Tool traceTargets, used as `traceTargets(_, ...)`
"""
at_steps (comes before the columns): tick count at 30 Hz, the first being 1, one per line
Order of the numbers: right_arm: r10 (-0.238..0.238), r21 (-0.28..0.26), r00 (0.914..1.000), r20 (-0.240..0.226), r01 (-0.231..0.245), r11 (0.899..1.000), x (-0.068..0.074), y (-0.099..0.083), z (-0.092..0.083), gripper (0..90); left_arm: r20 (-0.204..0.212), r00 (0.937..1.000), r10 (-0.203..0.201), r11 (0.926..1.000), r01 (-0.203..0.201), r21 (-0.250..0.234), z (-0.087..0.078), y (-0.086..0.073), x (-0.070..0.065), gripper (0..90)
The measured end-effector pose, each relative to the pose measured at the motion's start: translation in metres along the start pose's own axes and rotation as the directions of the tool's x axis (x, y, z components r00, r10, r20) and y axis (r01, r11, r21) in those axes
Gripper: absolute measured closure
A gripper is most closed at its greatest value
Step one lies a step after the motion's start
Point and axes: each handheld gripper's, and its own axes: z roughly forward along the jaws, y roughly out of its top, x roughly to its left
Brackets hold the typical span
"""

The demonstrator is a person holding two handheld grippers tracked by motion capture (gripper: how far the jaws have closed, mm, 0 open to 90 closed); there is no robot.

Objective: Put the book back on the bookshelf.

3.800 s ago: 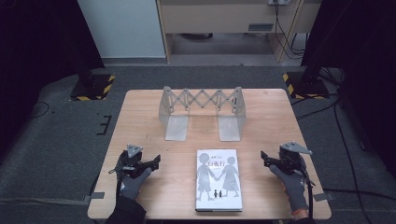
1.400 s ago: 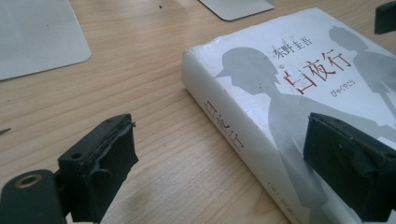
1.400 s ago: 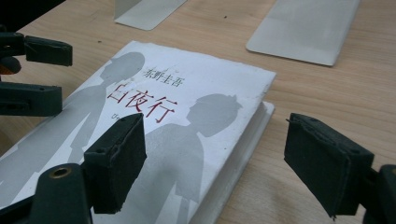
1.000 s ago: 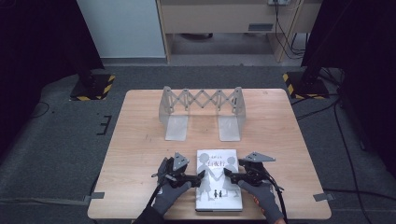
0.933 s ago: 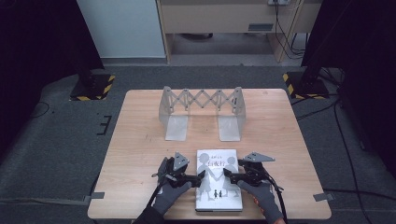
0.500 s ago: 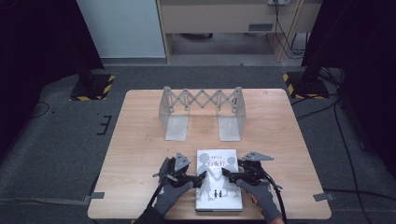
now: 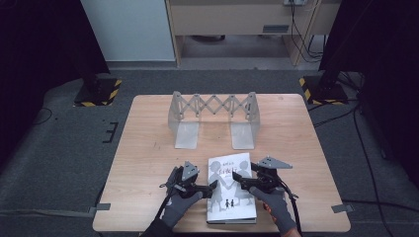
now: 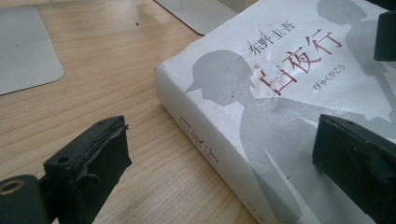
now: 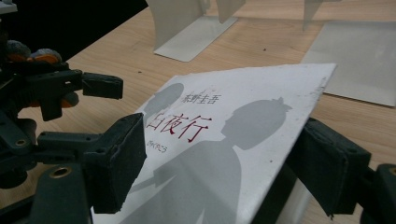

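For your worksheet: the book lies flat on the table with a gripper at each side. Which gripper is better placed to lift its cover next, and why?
Probably the right gripper: its open jaws straddle the raised cover edge of the book. The left gripper merely straddles the spine.

The high view looks forward and down from above the near edge of the counter [image 7: 148, 148], taking in its whole top with the book [image 7: 231, 190] near that edge. The left gripper view sits low and close at the book's [image 8: 261, 107] spine side. The right gripper view faces its cover [image 9: 219, 140] from the opposite edge. All three views share the book.
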Motion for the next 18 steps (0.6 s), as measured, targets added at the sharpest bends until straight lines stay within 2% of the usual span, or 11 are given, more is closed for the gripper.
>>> traceTargets(10, 0.034, -0.013, 0.9988, -0.035, -0.035, 0.999, 0.005, 0.0027, 0.0068, 22.5, 0.007, 0.9999, -0.012, 0.9999, 0.012, -0.007, -0.0003, -0.0007, 0.0014, 2.6)
traceTargets(18, 0.048, -0.01, 0.998, -0.042, -0.048, 0.999, 0.0088, 0.003, 0.0102, 22.7, 0.009, 0.9998, -0.018, 0.9998, 0.018, -0.008, -0.0006, -0.0013, 0.0018, 2.6)
